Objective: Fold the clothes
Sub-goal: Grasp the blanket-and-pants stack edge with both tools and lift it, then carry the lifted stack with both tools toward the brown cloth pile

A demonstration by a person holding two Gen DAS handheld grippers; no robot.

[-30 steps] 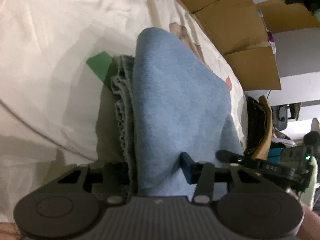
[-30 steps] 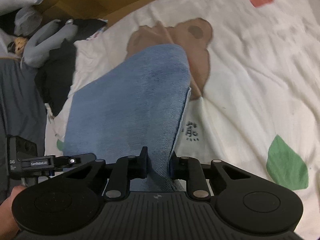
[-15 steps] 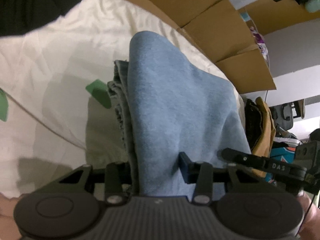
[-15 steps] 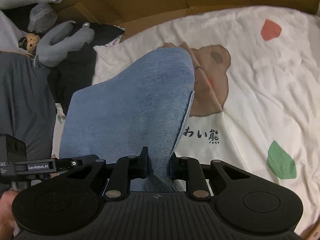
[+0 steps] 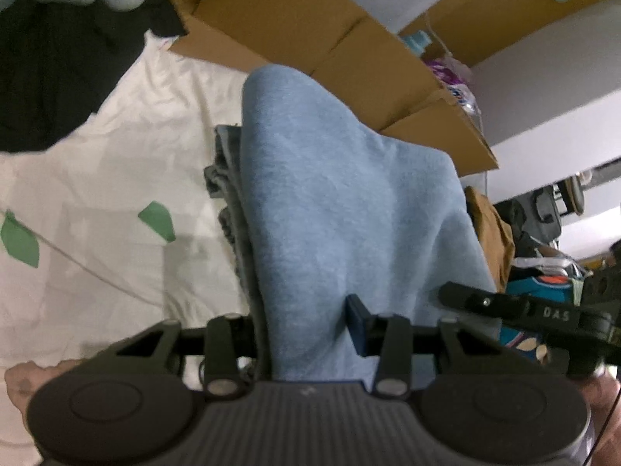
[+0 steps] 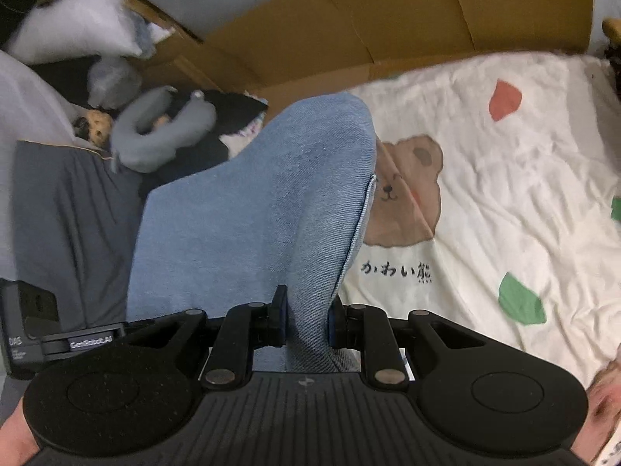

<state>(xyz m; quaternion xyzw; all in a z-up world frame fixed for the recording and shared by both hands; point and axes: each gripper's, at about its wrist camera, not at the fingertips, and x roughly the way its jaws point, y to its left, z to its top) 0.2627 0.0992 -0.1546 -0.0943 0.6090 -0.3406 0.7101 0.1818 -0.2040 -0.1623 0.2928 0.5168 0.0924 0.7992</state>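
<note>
A light blue denim garment hangs lifted above the bed, folded over so its frayed grey hem shows along its left edge. My left gripper is shut on a thick bunch of it near the bottom of the left wrist view. In the right wrist view the same denim drapes forward from my right gripper, whose pads pinch a narrow fold. The other gripper's body shows at each view's side edge. The garment's far end hangs down out of sight.
A cream bedsheet printed with a brown bear and green and red leaves lies below. Cardboard boxes line the far side. A grey neck pillow, dark clothes and pillows sit at the bed's end.
Both grippers have risen with the denim held between them; the bed looks farther away and more of the boxes and room shows. The grips are unchanged.
</note>
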